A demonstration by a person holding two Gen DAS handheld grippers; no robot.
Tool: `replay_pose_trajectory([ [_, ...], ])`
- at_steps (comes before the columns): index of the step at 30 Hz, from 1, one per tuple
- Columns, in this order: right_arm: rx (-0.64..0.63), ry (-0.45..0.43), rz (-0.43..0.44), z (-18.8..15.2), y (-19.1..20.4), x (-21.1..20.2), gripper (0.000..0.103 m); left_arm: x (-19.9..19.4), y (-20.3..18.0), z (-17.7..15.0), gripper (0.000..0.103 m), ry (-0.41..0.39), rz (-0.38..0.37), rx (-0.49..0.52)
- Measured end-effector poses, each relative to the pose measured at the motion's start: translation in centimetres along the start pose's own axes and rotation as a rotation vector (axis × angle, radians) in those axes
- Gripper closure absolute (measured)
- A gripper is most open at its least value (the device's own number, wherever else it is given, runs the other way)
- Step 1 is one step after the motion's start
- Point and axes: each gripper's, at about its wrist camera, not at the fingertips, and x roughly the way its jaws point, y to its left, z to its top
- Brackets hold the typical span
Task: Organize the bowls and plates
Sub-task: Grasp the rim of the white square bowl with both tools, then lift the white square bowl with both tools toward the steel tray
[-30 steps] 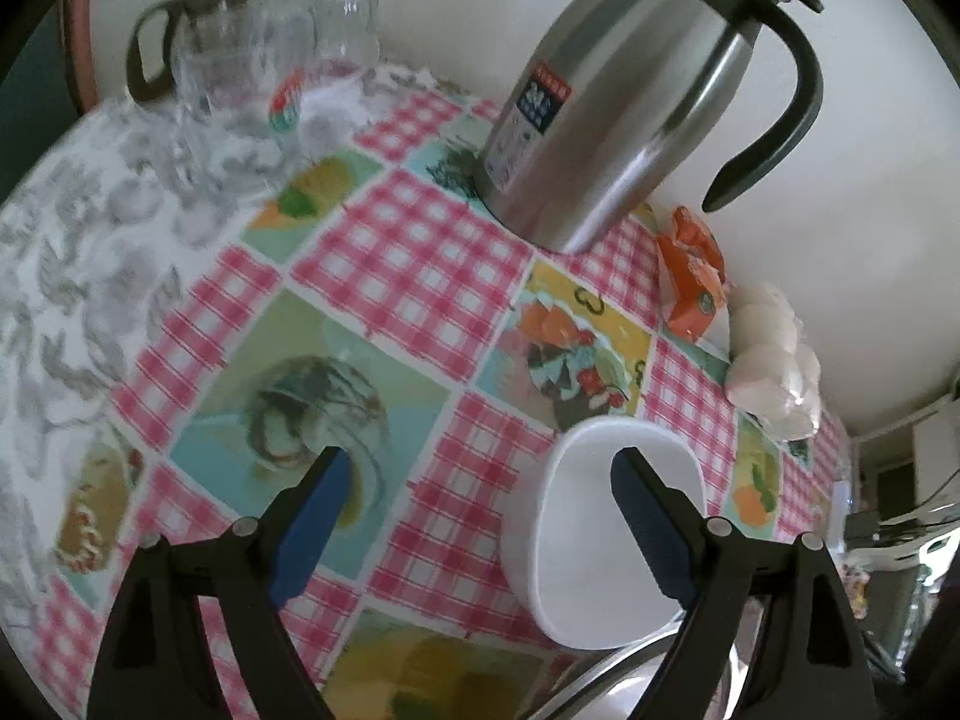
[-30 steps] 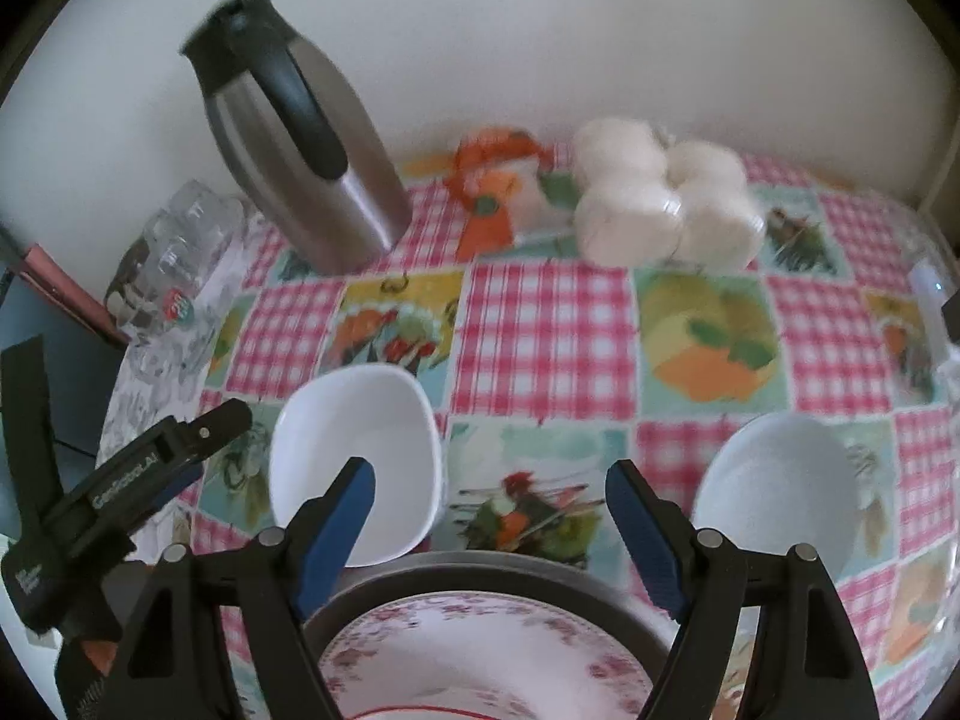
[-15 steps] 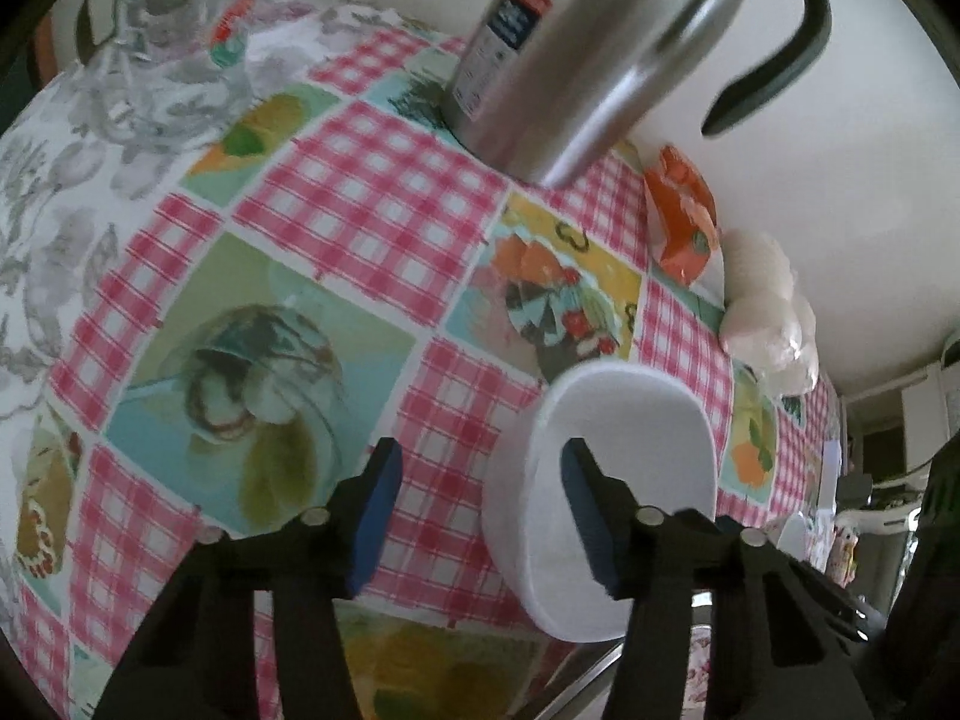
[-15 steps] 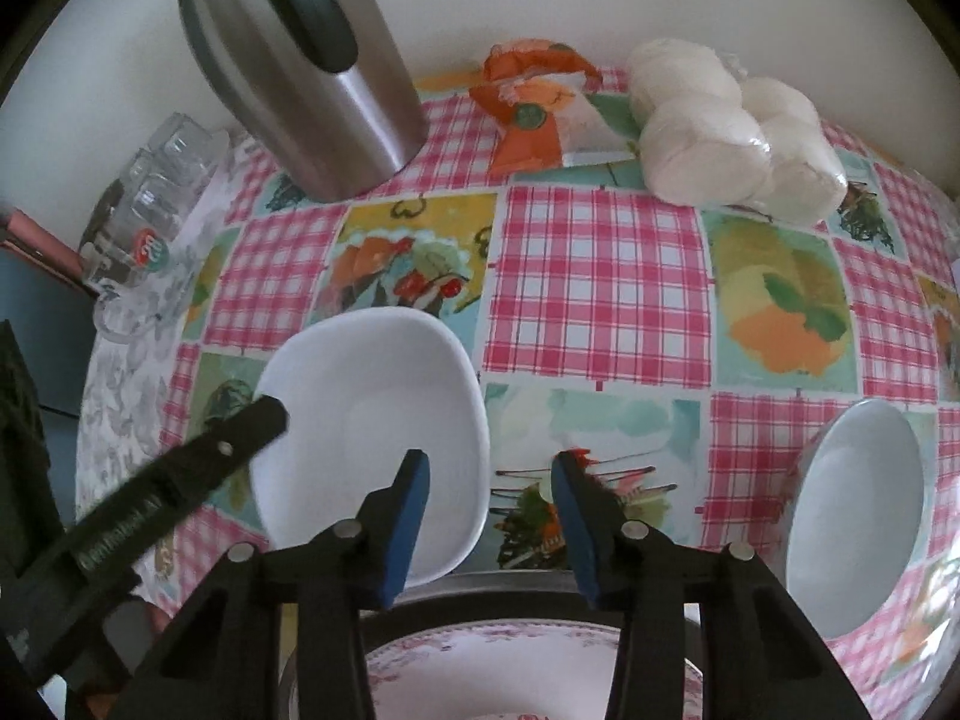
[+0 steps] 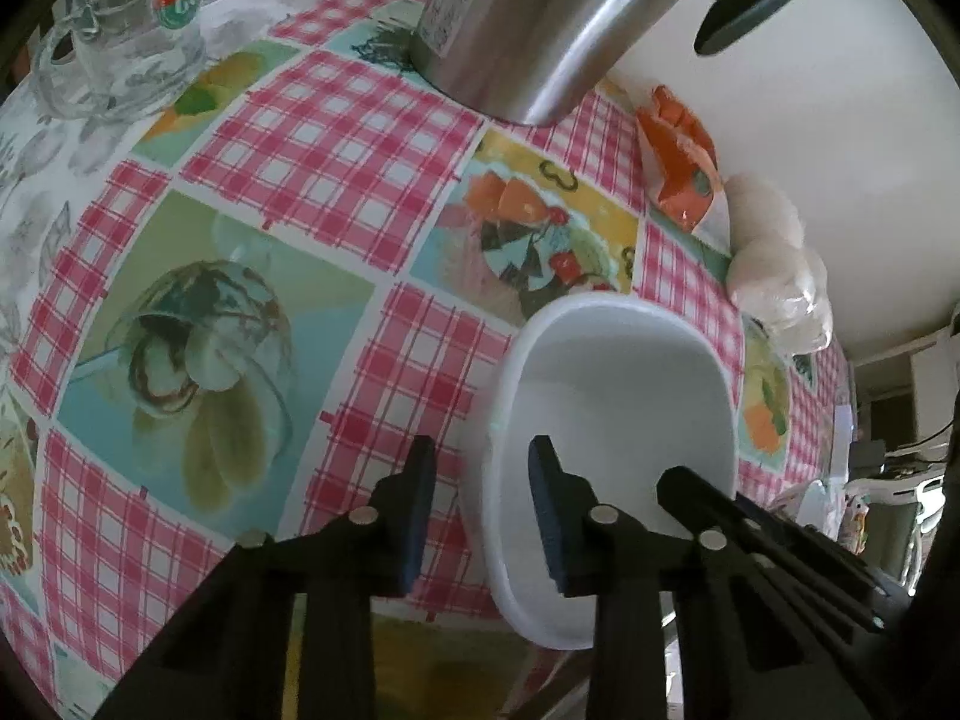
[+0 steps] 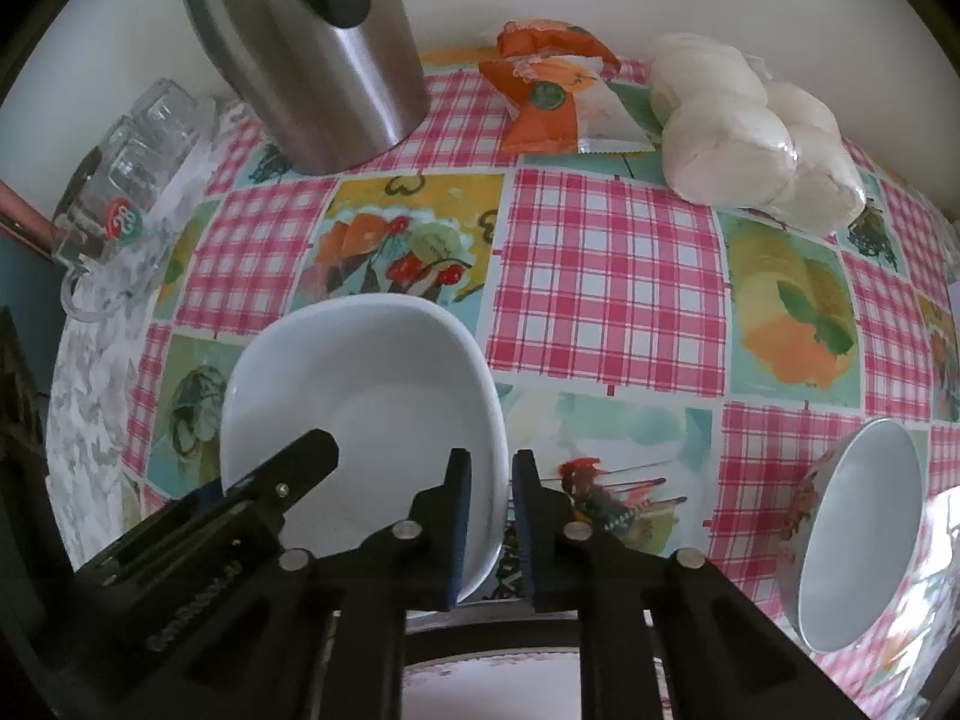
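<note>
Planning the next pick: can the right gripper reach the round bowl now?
Probably not yet: the right gripper, jaws just closing, pinches the square bowl rim; the tablecloth toward the round bowl lies bare.

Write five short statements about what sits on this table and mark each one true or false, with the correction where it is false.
1. A steel jug stands on the checked tablecloth. True.
2. The white square bowl is full of soup. False: it is empty.
3. In the right wrist view, a round bowl with a white inside sits to the right of the white square bowl. True.
4. The orange packet lies inside the white square bowl. False: it lies on the cloth near the wall, next to the bag of white rolls.
5. In the right wrist view, the glass mugs stand to the right of the steel jug. False: they are to its left.
</note>
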Motion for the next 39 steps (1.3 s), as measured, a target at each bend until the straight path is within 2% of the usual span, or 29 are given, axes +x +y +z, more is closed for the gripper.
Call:
replay_pose_trajectory([
  [1,-0.004,0.003,-0.003,0.0,0.1,0.1,0.088,0.2,-0.1,0.0,0.080,0.004,-0.009,-0.001],
  [7,-0.017,0.010,-0.018,0.0,0.5,0.5,0.090,0.5,-0.3,-0.1,0.088,0.001,0.009,0.004],
  [14,-0.027,0.012,-0.045,-0.2,0.7,0.9,0.093,0.3,0.2,-0.4,0.089,-0.008,-0.002,-0.022],
  [22,-0.052,-0.040,-0.031,0.1,1.2,-0.2,0.093,-0.4,-0.2,-0.3,0.089,-0.034,-0.009,-0.024],
  [30,-0.042,-0.110,0.022,0.0,1.2,-2.9,0.093,-3.5,-1.7,-0.3,0.089,-0.101,0.012,0.031],
  [39,-0.025,-0.212,0.092,-1.8,0.7,-7.4,0.093,-8.7,-4.4,-1.8,0.089,-0.184,0.061,0.121],
])
